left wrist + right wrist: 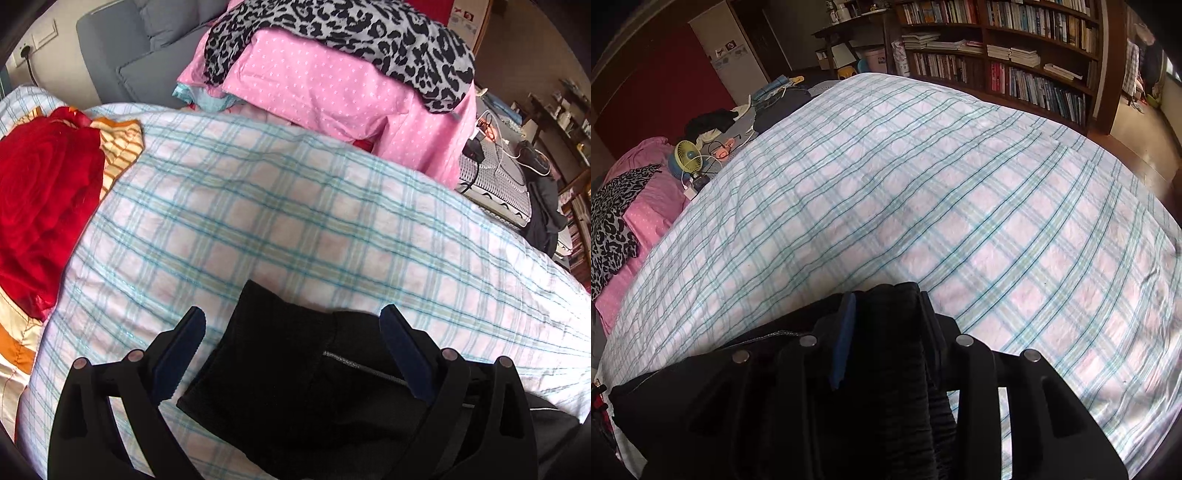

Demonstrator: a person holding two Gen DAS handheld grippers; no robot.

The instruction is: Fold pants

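A: Pants point(280, 387), black, lie bunched on the plaid bedspread point(277, 206) at its near edge. The right hand-held gripper point(886, 325) is clenched on a thick gathered fold.

B: And the left hand-held gripper point(291, 354)?

A: Released, jaws wide, straddling the cloth by the zipper point(354, 365) without pinching it. I'd grasp that edge there, then pull both ends taut before laying the fold.

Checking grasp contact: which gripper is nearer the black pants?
Right. The right gripper is shut on a bunched fold of the black pants; the left gripper hangs open with the cloth between its fingers.
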